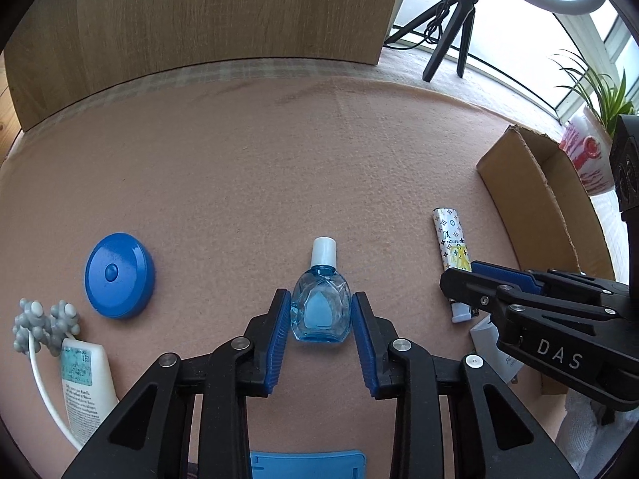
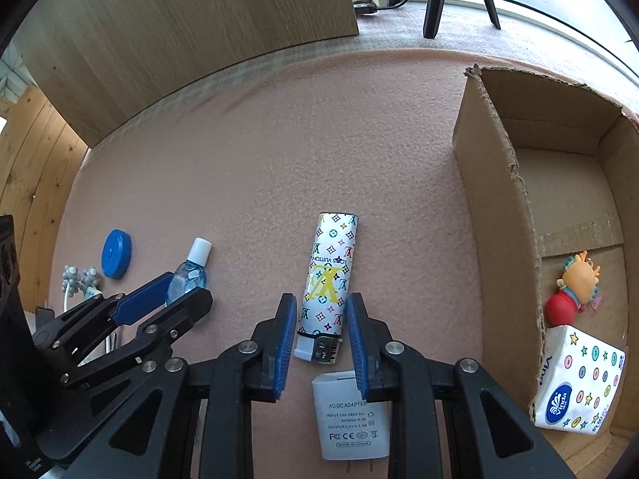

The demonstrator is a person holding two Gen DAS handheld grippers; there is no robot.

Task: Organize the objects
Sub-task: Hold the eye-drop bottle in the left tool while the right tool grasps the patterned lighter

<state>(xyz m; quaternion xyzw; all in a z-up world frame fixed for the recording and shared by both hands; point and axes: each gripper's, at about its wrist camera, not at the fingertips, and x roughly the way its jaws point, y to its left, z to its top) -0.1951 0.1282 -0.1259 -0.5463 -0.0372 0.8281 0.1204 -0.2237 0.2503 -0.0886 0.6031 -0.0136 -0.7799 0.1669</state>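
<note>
A small blue glass eye-drop bottle (image 1: 321,311) with a white cap lies on the pink felt mat (image 1: 239,179). My left gripper (image 1: 321,299) is shut on it, a blue pad against each side of the body. To its right lies a white patterned lighter (image 2: 329,279). My right gripper (image 2: 321,299) straddles the lighter's lower half, and its pads press both long sides. Each gripper also shows in the other's view: the right gripper (image 1: 459,275) over the lighter (image 1: 451,239), the left gripper (image 2: 187,285) around the bottle (image 2: 191,267).
An open cardboard box (image 2: 495,183) at the right holds a tissue pack (image 2: 579,383) and a small toy (image 2: 575,291). A white AC adapter (image 2: 351,415) lies just under the right gripper. A blue round case (image 1: 120,275), grey massager (image 1: 44,323) and white tube (image 1: 86,387) lie left.
</note>
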